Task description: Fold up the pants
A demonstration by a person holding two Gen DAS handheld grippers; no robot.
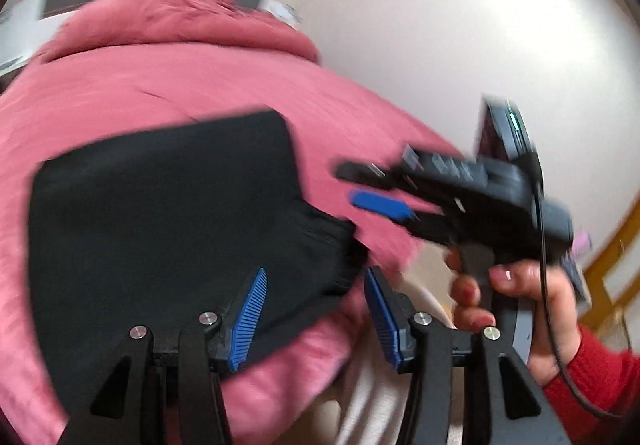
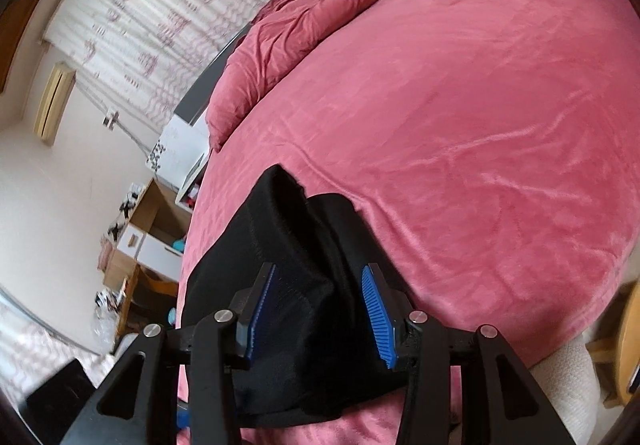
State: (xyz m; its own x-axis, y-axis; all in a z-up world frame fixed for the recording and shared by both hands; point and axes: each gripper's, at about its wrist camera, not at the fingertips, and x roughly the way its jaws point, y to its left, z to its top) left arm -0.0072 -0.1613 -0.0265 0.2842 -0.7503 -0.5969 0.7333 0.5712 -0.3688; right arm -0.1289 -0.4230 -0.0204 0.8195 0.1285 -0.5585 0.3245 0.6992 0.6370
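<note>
Black pants (image 1: 160, 213) lie folded on my pink bed (image 1: 200, 85). Both the left gripper (image 1: 316, 309) and right gripper (image 2: 320, 305) stand part-open, gripping nothing; dragging could undo the fold

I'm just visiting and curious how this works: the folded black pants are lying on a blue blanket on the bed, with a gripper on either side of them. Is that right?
Nearly. The blanket under the black pants is pink, not blue; only the gripper pads are blue. The right wrist view shows it most clearly. The rest holds: the pants lie folded on the bed.
</note>
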